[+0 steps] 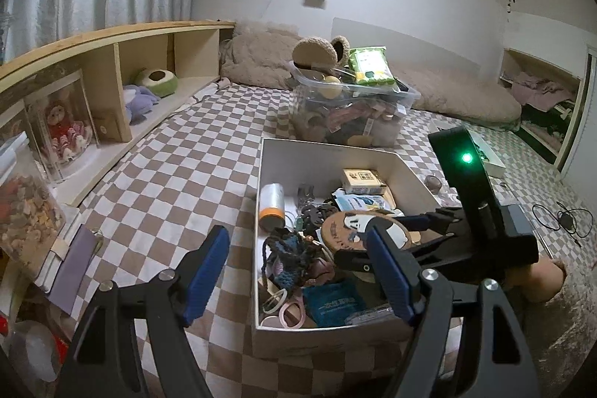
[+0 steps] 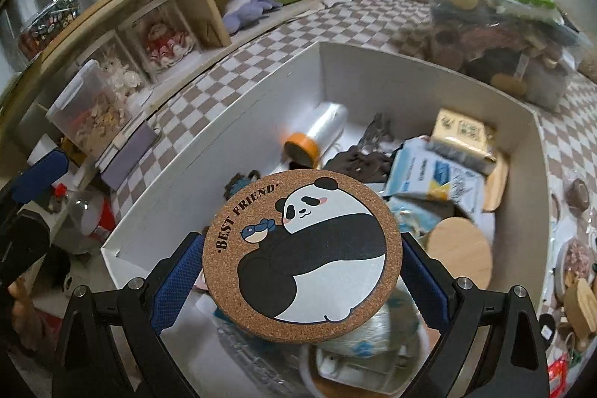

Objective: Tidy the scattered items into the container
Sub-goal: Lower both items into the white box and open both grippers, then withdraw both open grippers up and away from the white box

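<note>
A white open box [image 1: 330,152] lies on the checkered bed and holds many small items. It also shows in the right wrist view [image 2: 373,77]. My right gripper [image 2: 302,271] is shut on a round cork panda coaster [image 2: 302,256] and holds it above the box's near part. In the left wrist view the coaster [image 1: 349,228] and the right gripper [image 1: 440,230] reach in over the box from the right. My left gripper [image 1: 298,271] is open and empty, low over the box's near left corner.
A clear bin [image 1: 354,107] full of things stands behind the box. A wooden shelf [image 1: 112,69] with plush toys and clear cases runs along the left. Loose items [image 2: 574,263] and a cable [image 1: 563,217] lie right of the box.
</note>
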`<state>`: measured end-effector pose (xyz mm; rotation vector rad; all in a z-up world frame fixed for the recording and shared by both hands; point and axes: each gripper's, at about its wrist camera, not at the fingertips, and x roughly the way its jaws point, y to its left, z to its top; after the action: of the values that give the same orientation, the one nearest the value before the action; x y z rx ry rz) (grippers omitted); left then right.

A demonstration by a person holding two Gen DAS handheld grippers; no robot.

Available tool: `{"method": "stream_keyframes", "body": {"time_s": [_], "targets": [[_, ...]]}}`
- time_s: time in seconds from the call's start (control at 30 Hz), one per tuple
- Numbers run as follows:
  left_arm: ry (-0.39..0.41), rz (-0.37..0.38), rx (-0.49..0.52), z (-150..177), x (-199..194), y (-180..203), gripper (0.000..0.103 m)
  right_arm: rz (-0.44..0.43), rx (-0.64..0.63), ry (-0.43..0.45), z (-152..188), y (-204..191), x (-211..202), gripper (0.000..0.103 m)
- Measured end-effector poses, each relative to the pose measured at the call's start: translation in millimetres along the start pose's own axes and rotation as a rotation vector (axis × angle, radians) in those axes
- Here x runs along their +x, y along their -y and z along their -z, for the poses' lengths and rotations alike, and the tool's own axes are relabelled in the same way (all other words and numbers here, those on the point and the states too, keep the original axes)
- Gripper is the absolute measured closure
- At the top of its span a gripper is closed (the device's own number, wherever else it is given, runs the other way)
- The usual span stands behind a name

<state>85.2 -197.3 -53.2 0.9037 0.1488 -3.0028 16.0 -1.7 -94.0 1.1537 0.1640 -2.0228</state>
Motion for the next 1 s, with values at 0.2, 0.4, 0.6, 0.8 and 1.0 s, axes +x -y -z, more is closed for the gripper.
{"method": "stream_keyframes", "body": {"time_s": [0.2, 0.4, 0.6, 0.8, 1.0], "targets": [[0.016, -0.010, -0.001, 0.7, -6.6, 0.1, 0.019, -0.023, 0.028, 0.009, 2.3, -0.5, -6.2, 0.000], [0.025, -0.005, -0.008, -0.7, -11.0, 4.1, 0.019, 0.011, -0.005, 0.031, 4.3, -3.9, -16.0, 0.000], [0.029, -0.003, 0.000, -2.6, -15.7, 10.7, 0.019, 0.014, -0.007, 0.046, 6.7, -3.5, -23.4, 0.000], [0.035, -0.007, 0.010, -4.6, -21.4, 18.0, 0.019, 0.017, -0.009, 0.089, 11.4, -0.4, -39.1, 0.000], [0.065, -0.012, 0.000, -8.1, -29.4, 24.3, 0.008, 0.051, -0.026, 0.167, 13.6, 1.6, -65.4, 0.000]]}}
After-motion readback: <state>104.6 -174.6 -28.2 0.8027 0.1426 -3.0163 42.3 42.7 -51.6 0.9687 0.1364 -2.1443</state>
